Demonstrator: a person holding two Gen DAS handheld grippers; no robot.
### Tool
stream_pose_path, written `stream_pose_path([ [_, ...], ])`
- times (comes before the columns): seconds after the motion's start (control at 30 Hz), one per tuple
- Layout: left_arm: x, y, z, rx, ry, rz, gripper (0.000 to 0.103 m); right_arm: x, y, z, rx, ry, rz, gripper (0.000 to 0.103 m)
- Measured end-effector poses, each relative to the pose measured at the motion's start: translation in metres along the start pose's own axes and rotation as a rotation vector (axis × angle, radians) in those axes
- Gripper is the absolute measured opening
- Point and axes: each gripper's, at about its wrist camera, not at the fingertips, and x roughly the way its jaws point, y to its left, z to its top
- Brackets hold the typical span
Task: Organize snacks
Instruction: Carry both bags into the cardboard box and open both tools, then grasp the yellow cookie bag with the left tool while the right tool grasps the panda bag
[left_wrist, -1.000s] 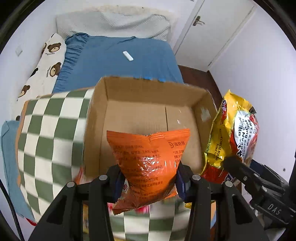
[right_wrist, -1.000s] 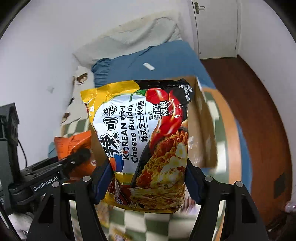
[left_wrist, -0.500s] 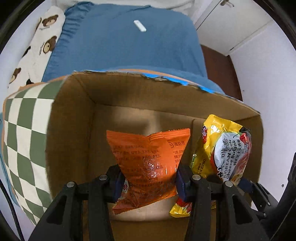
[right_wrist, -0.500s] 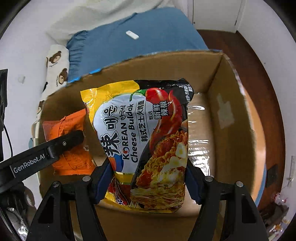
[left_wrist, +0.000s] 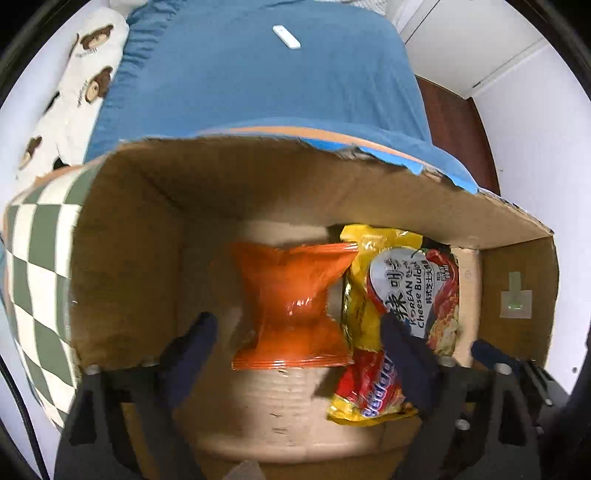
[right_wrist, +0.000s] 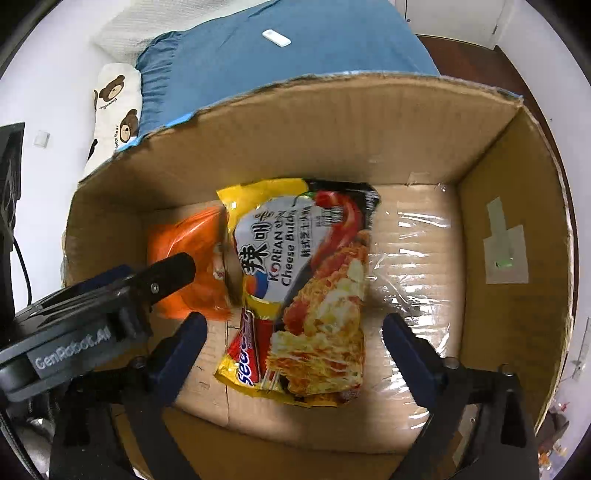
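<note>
An orange snack bag (left_wrist: 291, 306) lies on the floor of the open cardboard box (left_wrist: 229, 177), between the spread fingers of my left gripper (left_wrist: 303, 347), which is open and empty. Beside it on the right lies a yellow Korean cheese noodle packet (left_wrist: 399, 314). In the right wrist view the noodle packet (right_wrist: 306, 291) lies flat in the box (right_wrist: 332, 136), with the orange bag (right_wrist: 188, 254) to its left. My right gripper (right_wrist: 295, 343) is open above the packet, apart from it. The left gripper's finger (right_wrist: 162, 273) partly covers the orange bag.
The box stands on a green and white checked cloth (left_wrist: 33, 258). Behind it is a bed with a blue sheet (left_wrist: 258, 74), a small white object (left_wrist: 286, 37) on it and a bear-print pillow (left_wrist: 74, 96). Clear tape (right_wrist: 413, 258) covers the box floor on the right.
Both grippers have opened inside the box. The orange bag and the noodle packet have dropped out of the fingers and now lie on the box floor.
</note>
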Motion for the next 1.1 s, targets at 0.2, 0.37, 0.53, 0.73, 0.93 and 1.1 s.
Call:
stream_pose_path([
  [0.2, -0.010, 0.007, -0.011, 0.006, -0.020, 0.012, 0.091, -0.014, -0.001, -0.004, -0.033, -0.024, -0.056, 0.098],
  [0.37, -0.026, 0.012, -0.026, 0.016, -0.058, 0.021, 0.091, -0.031, 0.002, -0.018, -0.038, -0.043, -0.074, 0.098],
  [0.53, -0.044, 0.013, -0.043, 0.035, -0.090, 0.039, 0.091, -0.043, 0.003, -0.034, -0.039, -0.056, -0.070, 0.098],
  [0.73, -0.068, 0.016, -0.064, 0.046, -0.128, 0.040, 0.092, -0.065, 0.011, -0.053, -0.055, -0.098, -0.071, 0.098],
  [0.93, -0.104, 0.016, -0.086, 0.051, -0.189, 0.018, 0.091, -0.096, 0.023, -0.078, -0.069, -0.158, -0.053, 0.098],
  [1.1, -0.140, 0.018, -0.112, 0.065, -0.261, 0.000, 0.091, -0.130, 0.033, -0.110, -0.082, -0.226, -0.018, 0.098],
])
